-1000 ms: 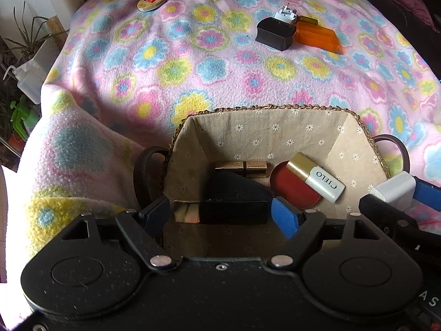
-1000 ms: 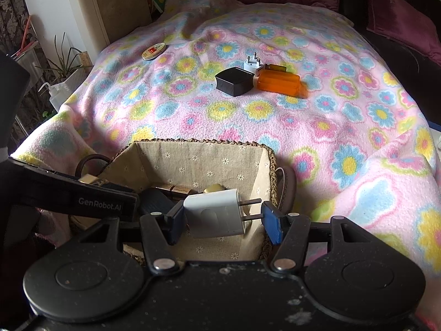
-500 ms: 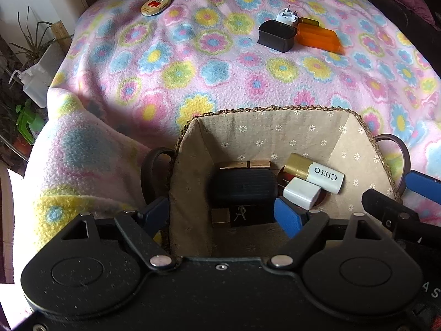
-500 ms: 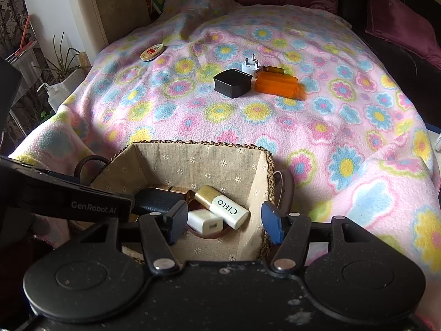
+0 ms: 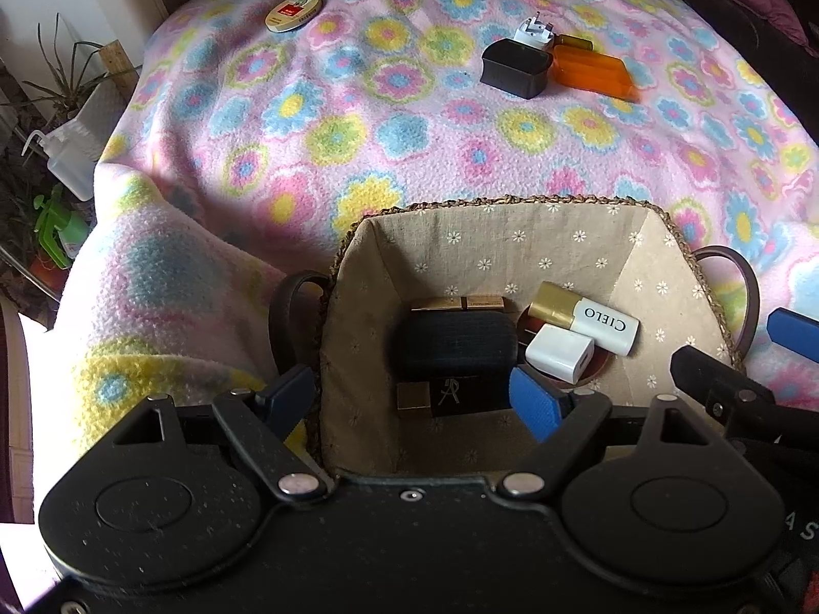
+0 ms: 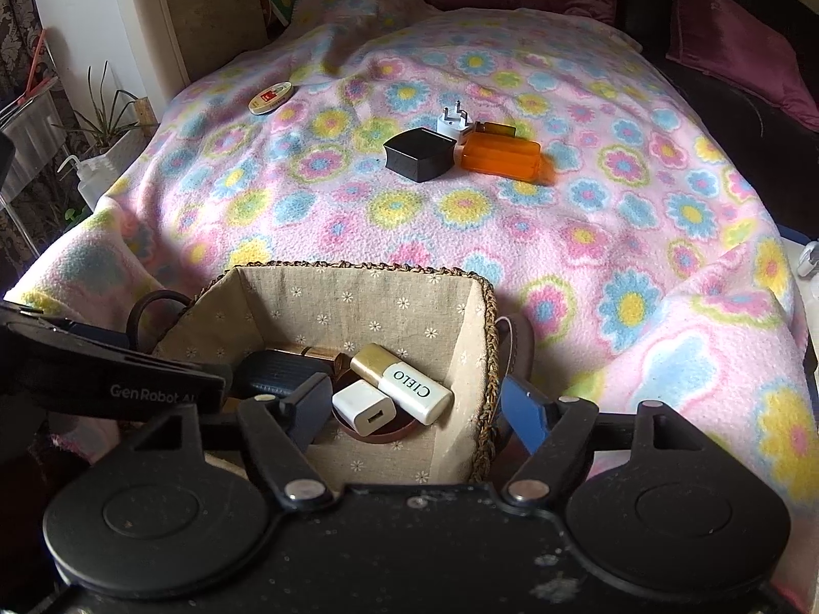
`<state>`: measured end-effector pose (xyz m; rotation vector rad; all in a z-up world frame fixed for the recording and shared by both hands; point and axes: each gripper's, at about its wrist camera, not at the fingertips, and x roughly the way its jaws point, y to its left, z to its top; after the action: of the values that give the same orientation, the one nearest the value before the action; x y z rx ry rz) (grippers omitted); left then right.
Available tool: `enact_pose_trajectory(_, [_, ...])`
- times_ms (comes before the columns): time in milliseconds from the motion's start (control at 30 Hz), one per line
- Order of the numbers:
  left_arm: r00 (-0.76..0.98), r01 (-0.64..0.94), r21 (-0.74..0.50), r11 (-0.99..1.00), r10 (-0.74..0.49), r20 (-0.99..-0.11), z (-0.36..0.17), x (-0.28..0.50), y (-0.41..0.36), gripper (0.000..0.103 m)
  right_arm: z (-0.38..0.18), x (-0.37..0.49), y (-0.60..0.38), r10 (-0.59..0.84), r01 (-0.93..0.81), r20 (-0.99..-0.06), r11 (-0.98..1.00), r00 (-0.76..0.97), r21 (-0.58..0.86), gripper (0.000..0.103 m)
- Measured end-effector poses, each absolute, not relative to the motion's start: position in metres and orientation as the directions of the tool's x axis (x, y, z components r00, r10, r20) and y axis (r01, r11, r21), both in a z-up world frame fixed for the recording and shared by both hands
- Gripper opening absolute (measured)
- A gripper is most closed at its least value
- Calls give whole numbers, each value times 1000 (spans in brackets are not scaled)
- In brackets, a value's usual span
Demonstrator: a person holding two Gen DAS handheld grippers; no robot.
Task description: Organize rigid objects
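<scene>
A fabric-lined woven basket [image 5: 512,215] [image 6: 481,317] sits on the flowered blanket right in front of both grippers. In it lie a white USB charger [image 5: 559,354] [image 6: 363,409], a white and gold CIELO tube [image 5: 583,317] [image 6: 404,381], a dark case [image 5: 453,340] [image 6: 279,376], a gold bar [image 5: 458,303] and a brown round lid [image 6: 381,435]. My left gripper [image 5: 412,399] is open and empty above the basket's near edge. My right gripper [image 6: 417,407] is open and empty above the basket's right side.
Farther back on the blanket lie a black box [image 5: 514,67] [image 6: 419,153], a white plug adapter [image 5: 535,33] [image 6: 453,120], an orange case [image 5: 594,70] [image 6: 501,157] and a round tin [image 5: 293,11] [image 6: 270,97]. Plants and a spray bottle [image 5: 66,153] stand off the left edge.
One second ago my left gripper held a dark box and my right held the white charger. Both opened; the items now lie in the basket. Both grippers have drawn back slightly.
</scene>
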<state>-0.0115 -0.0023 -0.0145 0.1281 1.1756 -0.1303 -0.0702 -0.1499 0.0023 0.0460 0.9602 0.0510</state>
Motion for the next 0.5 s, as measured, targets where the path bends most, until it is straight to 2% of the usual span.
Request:
enact_pose_trajectory(100, [377,170,36,985,-31,-926,-15,-12,-2,81,3,-70,-148,56,-25,-818,998,573,51,80])
enact_pose_trajectory(500, [389,166,-6,986,-71,-918,-10,-15,1,81,3,-71,-150,47,-12,-818,999,573,49,86])
